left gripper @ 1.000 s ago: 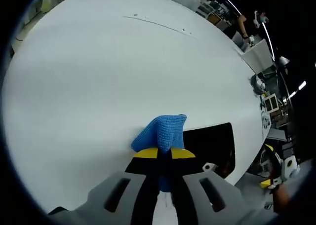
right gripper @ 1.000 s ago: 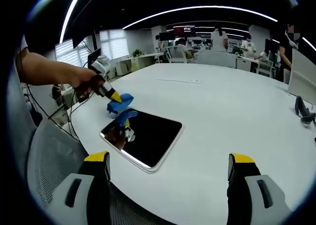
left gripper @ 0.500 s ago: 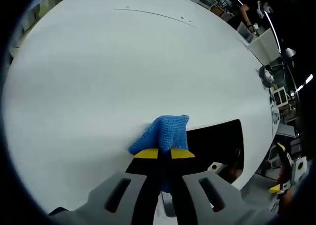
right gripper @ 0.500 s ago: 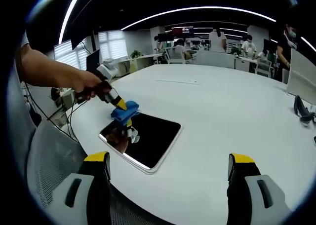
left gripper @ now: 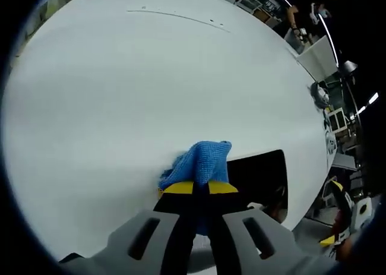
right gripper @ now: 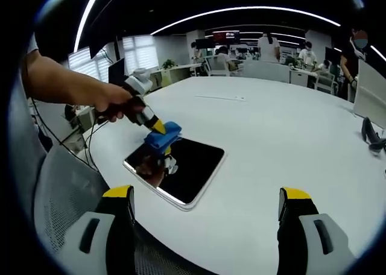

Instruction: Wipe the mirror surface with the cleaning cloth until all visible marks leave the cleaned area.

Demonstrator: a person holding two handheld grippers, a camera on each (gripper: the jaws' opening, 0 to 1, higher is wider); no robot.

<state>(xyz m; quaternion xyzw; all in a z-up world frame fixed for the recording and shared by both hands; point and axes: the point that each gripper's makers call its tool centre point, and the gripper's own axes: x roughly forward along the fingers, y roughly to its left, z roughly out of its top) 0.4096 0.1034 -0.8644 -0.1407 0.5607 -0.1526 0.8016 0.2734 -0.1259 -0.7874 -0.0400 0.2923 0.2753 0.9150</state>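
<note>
My left gripper [left gripper: 201, 189] is shut on a blue cleaning cloth [left gripper: 199, 163], pressing it at the mirror's far edge. The dark rectangular mirror [left gripper: 259, 175] lies flat on the white round table [left gripper: 139, 76], to the right of the cloth. In the right gripper view the mirror [right gripper: 184, 172] lies near the table's near-left edge, with the cloth [right gripper: 164, 136] over its far-left corner and the left gripper [right gripper: 158, 126] held by a hand above it. My right gripper [right gripper: 205, 205] stands open, well short of the mirror, with nothing between its jaws.
A mesh chair back [right gripper: 66, 196] stands at the left below the table edge. A dark object [right gripper: 369, 133] lies at the table's far right. Desks, monitors and several people [right gripper: 265, 46] fill the room behind. A thin strip [right gripper: 220, 97] lies at mid-table.
The left gripper has carried the cloth from beside the mirror onto its far-left corner. The right gripper has stayed open and still.
</note>
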